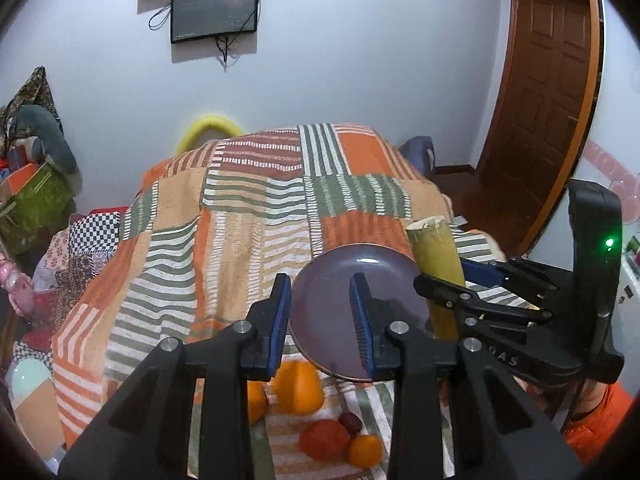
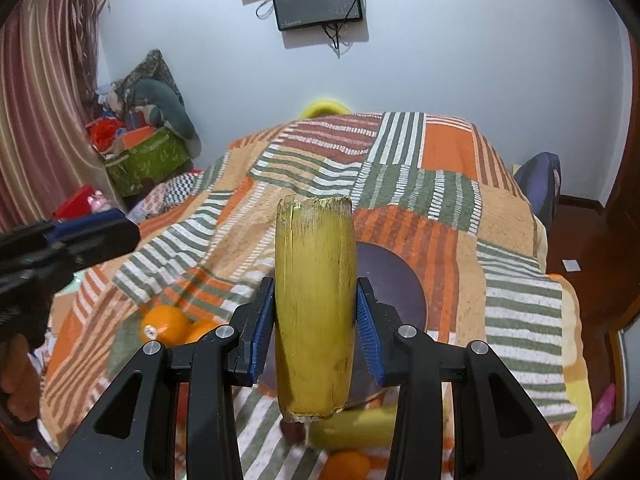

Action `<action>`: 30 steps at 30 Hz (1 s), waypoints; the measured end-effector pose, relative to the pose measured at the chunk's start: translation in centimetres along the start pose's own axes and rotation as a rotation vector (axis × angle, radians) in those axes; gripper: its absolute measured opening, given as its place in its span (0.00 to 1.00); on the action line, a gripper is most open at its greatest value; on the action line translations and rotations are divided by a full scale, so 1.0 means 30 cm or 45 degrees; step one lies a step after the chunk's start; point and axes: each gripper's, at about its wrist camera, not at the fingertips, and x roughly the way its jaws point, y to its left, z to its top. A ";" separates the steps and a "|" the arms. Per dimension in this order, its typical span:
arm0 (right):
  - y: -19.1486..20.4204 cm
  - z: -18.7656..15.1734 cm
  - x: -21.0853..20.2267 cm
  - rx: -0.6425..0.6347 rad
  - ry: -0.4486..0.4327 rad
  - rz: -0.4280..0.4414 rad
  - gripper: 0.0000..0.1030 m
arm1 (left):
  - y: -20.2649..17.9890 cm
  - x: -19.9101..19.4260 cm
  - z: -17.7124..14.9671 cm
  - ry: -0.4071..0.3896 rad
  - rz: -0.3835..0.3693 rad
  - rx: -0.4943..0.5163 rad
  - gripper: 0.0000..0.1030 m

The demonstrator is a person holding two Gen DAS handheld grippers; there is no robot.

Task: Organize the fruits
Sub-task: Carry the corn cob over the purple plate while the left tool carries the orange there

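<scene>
Over patchwork cloth (image 2: 460, 216), yellow stalk (image 2: 316, 312) upright between right gripper (image 2: 316, 328) pads.

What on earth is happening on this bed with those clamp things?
A person is sorting fruit with a hand-held gripper in each hand. The right gripper is clamped on a yellow-green husked stalk, held upright in the air over a purple plate. The left gripper holds nothing, its jaws narrowly apart. Oranges and other fruit lie on the striped bedspread; the plate looks empty.
</scene>
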 end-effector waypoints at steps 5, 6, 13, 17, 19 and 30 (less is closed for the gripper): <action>-0.023 -0.013 0.027 0.036 0.041 0.018 0.35 | 0.046 0.073 -0.037 0.099 0.012 -0.020 0.31; -0.030 -0.013 0.028 0.039 0.042 0.022 0.35 | 0.055 0.089 -0.050 0.123 0.030 -0.016 0.32; -0.040 -0.015 0.024 0.018 0.051 0.001 0.35 | 0.111 0.161 -0.205 0.326 0.038 -0.057 0.43; -0.041 -0.024 0.026 0.015 0.066 -0.002 0.35 | 0.113 0.187 -0.267 0.380 0.039 -0.071 0.58; -0.039 -0.032 0.025 0.008 0.077 -0.003 0.35 | 0.106 0.203 -0.278 0.400 0.047 -0.058 0.58; -0.060 -0.057 0.003 0.021 0.089 0.011 0.35 | 0.049 0.241 -0.316 0.441 0.057 -0.010 0.59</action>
